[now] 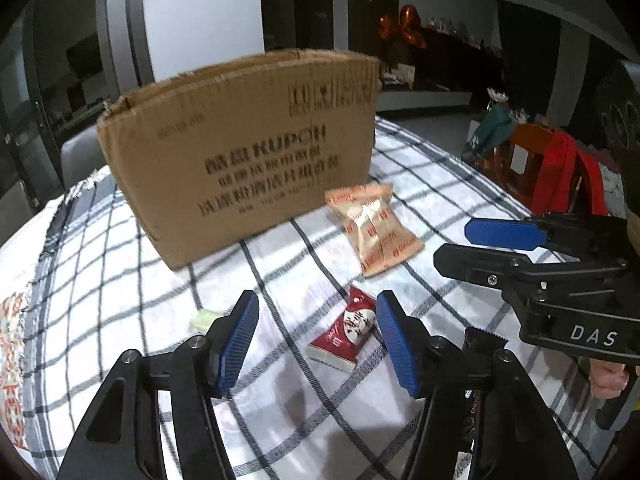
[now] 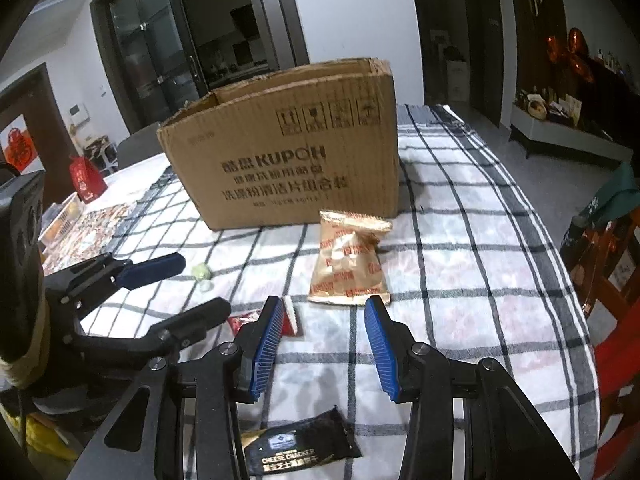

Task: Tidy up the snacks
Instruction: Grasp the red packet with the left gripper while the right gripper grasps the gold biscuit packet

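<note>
Checked cloth (image 2: 460,240) — black cracker packet (image 2: 300,446) half hidden under fingers.

Hovering side by side, both tilted downward: left gripper (image 1: 316,336) with blue pads apart, gripping nothing; right gripper (image 2: 324,344) likewise parted and empty. Showing fingers (image 1: 608,376) curled around the right handle.

Cardboard box (image 2: 288,148) stands on the tablecloth (image 2: 460,264); crinkled snack bag (image 2: 350,258) before it; cracker packet (image 2: 300,446) nearest.
</note>
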{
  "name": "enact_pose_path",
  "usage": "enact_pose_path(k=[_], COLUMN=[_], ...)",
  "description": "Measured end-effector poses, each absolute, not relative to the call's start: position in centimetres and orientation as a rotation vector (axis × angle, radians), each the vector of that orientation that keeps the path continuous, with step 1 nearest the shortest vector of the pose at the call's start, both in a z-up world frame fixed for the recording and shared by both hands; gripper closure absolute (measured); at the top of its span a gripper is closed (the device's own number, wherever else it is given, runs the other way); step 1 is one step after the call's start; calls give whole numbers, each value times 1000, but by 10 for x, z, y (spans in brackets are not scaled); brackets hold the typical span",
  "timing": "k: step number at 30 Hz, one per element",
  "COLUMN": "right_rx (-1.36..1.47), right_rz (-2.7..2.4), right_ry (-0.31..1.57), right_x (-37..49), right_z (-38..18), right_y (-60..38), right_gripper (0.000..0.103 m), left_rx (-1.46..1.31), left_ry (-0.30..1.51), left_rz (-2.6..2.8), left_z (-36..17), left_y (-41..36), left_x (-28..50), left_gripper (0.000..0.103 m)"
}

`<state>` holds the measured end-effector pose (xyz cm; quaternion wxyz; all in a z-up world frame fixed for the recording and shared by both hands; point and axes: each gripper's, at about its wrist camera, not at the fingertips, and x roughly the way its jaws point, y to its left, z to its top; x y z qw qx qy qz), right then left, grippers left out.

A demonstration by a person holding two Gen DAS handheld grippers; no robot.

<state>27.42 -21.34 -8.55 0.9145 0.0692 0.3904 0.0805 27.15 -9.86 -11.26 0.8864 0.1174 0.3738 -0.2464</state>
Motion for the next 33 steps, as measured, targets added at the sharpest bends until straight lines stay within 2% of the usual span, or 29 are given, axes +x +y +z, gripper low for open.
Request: enact_pose_path(k=[6, 16, 21, 25, 33], right_rx=[153, 153, 145, 134, 65], right_rz=[157, 155, 152, 150, 146], right_ry=[829, 855, 858, 851, 849], right_x=[275, 285, 296, 308, 339], right_z=[-96, -109, -110, -110, -110], right_y=[-215, -214, -213, -213, -200], right_gripper=[59, 59, 59, 59, 60], left_rx=[259, 233, 202, 179, 140], left_ry=[813, 869, 878, 895, 892], left_rz=[-535, -545, -563, -595, -577], left_z=[-128, -146, -147, -151, -149], left_y=[-108, -114, -113, -116, -109], left_x=[274, 287, 289, 289, 290], left_gripper=[44, 53, 62, 78, 80])
